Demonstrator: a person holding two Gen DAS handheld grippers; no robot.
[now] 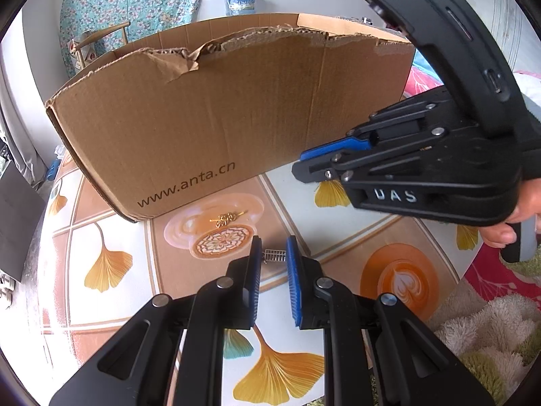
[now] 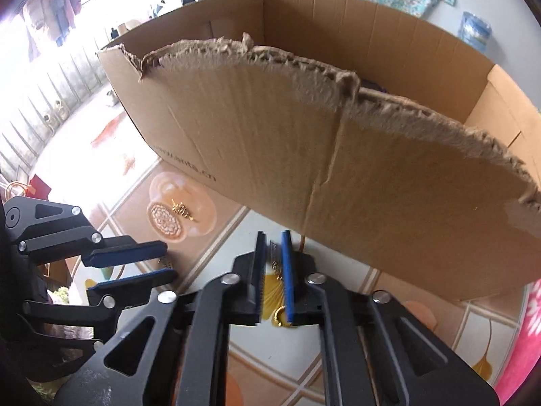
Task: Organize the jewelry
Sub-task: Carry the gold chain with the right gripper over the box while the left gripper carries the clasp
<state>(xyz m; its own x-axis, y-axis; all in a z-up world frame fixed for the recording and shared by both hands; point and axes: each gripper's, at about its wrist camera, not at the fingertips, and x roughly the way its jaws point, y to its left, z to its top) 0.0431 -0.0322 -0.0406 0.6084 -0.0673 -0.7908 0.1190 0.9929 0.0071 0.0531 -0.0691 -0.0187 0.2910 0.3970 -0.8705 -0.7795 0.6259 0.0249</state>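
Right wrist only: gold jewelry (image 2: 278, 267) inside shut right claw (image 2: 273, 237).

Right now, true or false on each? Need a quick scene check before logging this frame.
1. The near wall of the cardboard box has a torn top edge. True.
2. The box has a web address printed on it. True.
3. The loose gold piece lies inside the box. False: it lies on the tablecloth, in front of the box.
4. The right gripper stands wide open and empty. False: it is shut, with a gold ornament between its pads.
5. The tablecloth is plain white. False: it is printed with yellow ginkgo leaves and coffee cups.
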